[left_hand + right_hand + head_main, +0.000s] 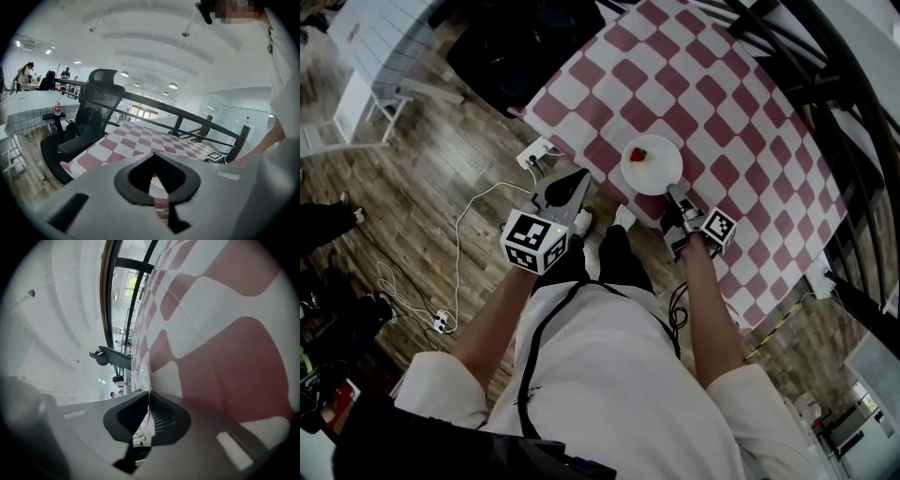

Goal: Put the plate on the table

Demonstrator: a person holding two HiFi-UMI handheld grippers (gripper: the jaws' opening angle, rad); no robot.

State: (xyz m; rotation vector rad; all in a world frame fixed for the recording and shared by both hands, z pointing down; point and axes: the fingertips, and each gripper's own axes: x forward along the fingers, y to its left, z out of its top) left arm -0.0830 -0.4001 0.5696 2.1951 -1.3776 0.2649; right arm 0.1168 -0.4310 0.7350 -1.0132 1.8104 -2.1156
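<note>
A white plate (656, 169) with a small red fruit (638, 154) on it lies on the red-and-white checked table (712, 103), near the table's front edge. My right gripper (673, 194) is at the plate's near rim and is shut on it. In the right gripper view the thin white rim (146, 420) runs between the closed jaws (149, 394), with the checked cloth (225, 357) close beside them. My left gripper (579, 176) hangs just off the table's corner, left of the plate, shut and empty. In its own view its tips (153, 154) meet, pointing over the table (136, 140).
A black office chair (511, 47) stands at the table's far left corner (93, 117). White cables and a power strip (534, 152) lie on the wooden floor by the left gripper. A black railing (834, 84) runs along the table's right side.
</note>
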